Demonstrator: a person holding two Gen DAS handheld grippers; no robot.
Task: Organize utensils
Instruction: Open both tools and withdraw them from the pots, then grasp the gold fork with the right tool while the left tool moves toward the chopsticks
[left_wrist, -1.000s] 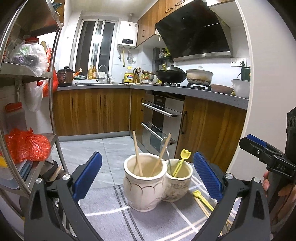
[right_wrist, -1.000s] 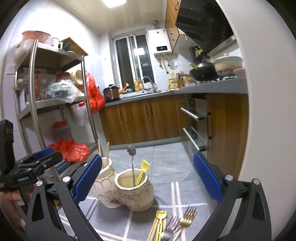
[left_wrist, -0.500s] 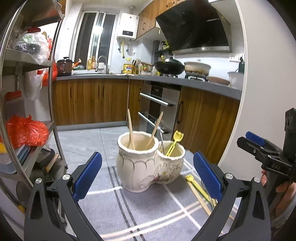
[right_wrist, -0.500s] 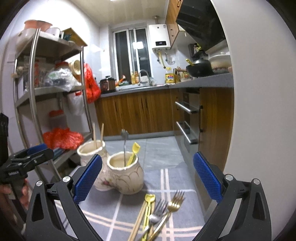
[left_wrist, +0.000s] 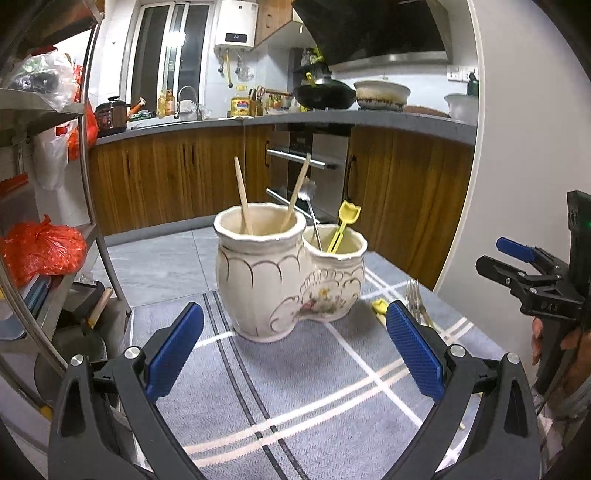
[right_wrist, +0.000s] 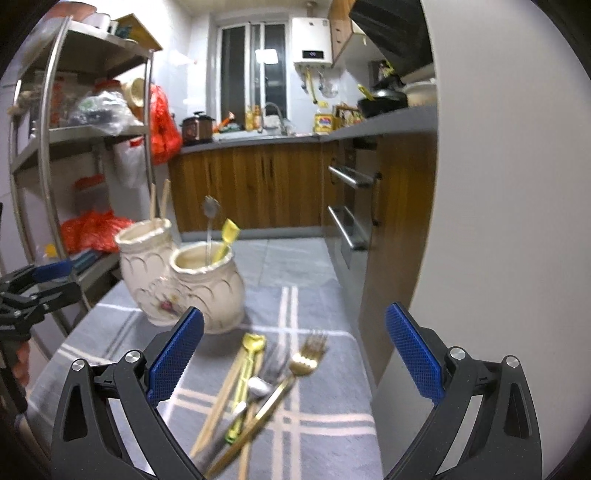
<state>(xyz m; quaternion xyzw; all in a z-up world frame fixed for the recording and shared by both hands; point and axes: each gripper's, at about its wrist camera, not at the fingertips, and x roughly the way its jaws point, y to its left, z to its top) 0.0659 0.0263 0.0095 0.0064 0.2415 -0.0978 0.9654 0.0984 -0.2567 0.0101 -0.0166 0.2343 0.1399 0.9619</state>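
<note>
Loose utensils (right_wrist: 255, 391) lie heaped on the grey cloth (right_wrist: 325, 417) just in front of the ceramic holder (right_wrist: 184, 280), long axes running roughly away from the camera. The right gripper (right_wrist: 293, 358), jaws apart and empty, hovers directly over them; the left gripper (left_wrist: 293, 343), also spread, faces the holder, farther off.

Bare grey cloth (left_wrist: 295, 387) across lower centre, free for passage. Blocked mid-frame by twin ceramic holder (left_wrist: 280, 280) with upright sticks; metal rack (left_wrist: 92, 192) crowding left edge, white wall (right_wrist: 498, 221) closing right.
</note>
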